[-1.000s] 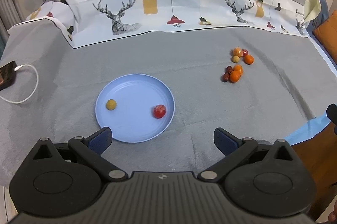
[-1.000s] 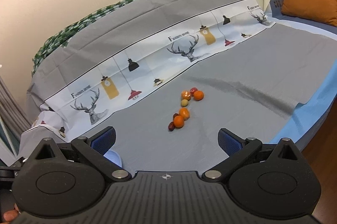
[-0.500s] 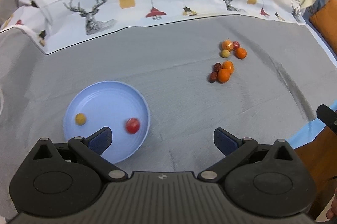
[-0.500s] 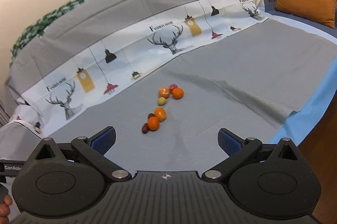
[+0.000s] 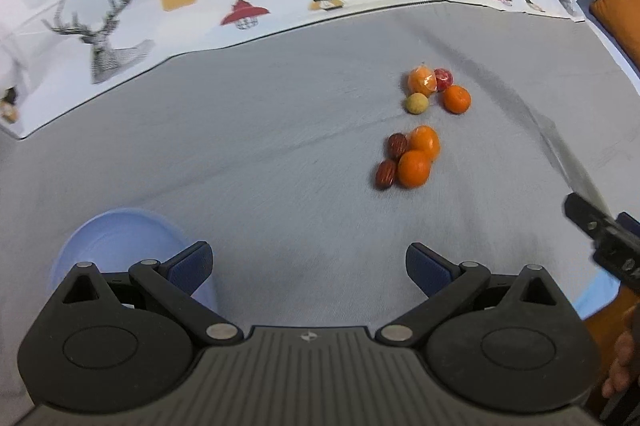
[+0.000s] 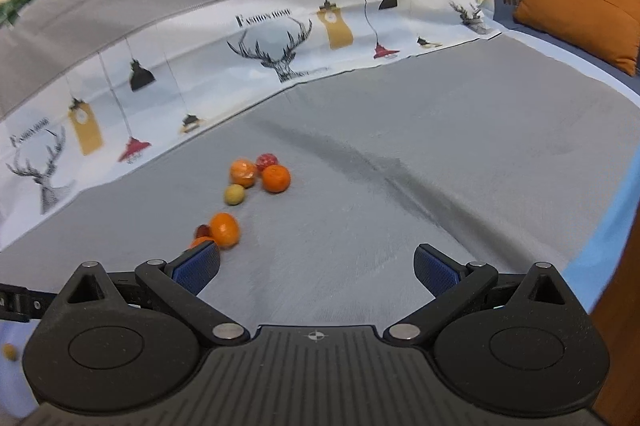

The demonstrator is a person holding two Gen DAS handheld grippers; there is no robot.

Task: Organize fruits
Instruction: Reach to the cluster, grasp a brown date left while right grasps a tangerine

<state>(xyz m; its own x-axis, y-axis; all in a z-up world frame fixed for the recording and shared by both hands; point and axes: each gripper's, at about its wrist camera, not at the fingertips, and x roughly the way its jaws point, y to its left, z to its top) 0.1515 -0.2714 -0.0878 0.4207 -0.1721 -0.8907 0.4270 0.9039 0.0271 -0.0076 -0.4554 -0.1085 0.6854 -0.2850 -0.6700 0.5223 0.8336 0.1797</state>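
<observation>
- Fruits: I see two loose clusters on the grey cloth (image 5: 280,154). The near group (image 5: 408,156) has two oranges and two dark red fruits touching; the far group (image 5: 436,90), at 12 o'clock from it, has a wrapped orange, a red fruit, an orange and a small yellow one.
- Blue plate (image 5: 120,242): at 8 o'clock from the fruits, well apart, mostly hidden by my left gripper (image 5: 308,262).
- Left gripper: spread, empty.
- Right gripper (image 6: 316,266): spread, empty; fruits at its 11 o'clock.
- Progress: I judge most sorting remains; eight fruits lie off the plate.
</observation>
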